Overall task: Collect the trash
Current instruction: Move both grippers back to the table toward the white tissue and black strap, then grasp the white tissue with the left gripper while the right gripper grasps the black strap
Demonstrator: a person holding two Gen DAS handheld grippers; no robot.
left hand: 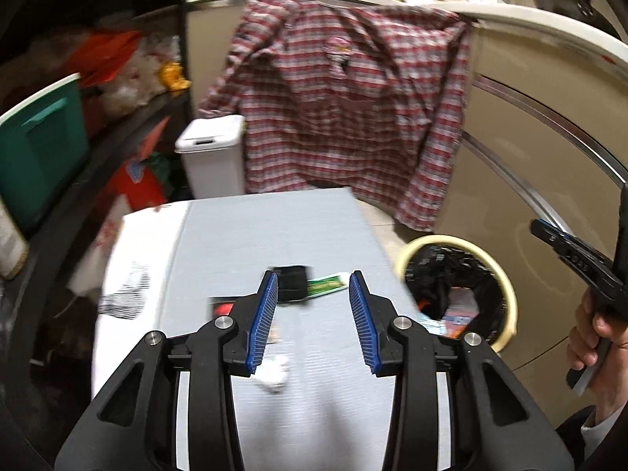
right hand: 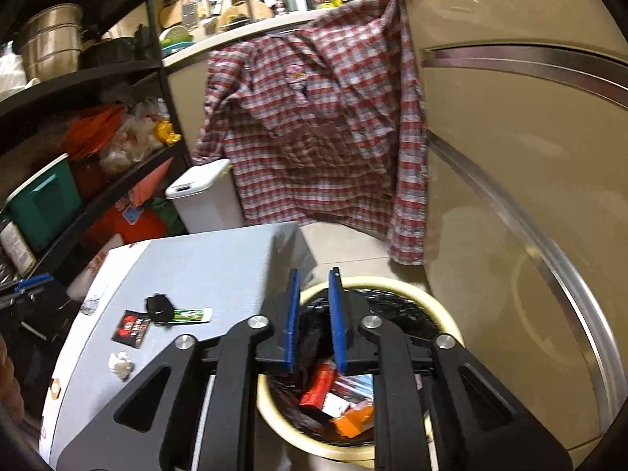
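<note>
My left gripper (left hand: pixel 314 314) hangs open and empty over the grey table top (left hand: pixel 274 227). Under and ahead of it lie a crumpled white paper (left hand: pixel 274 371), a black key-like object (left hand: pixel 292 280), a green packet (left hand: pixel 327 284) and a red-and-black packet (left hand: pixel 221 306). A cream-rimmed bin (right hand: pixel 431 298) with a black liner stands right of the table and holds a red wrapper (right hand: pixel 320 386) and an orange packet (right hand: pixel 353 420). My right gripper (right hand: pixel 314 314) hovers over that bin, its blue pads a narrow gap apart with nothing between them. The same paper (right hand: pixel 121 365) and green packet (right hand: pixel 192 316) show on the table.
A red plaid shirt (left hand: pixel 345 98) hangs from the counter edge behind the table. A white lidded bin (left hand: pixel 212 149) stands below it. Black shelving on the left carries a teal tub (left hand: pixel 43 145) and bags. A beige cabinet front (right hand: pixel 510 196) curves along the right.
</note>
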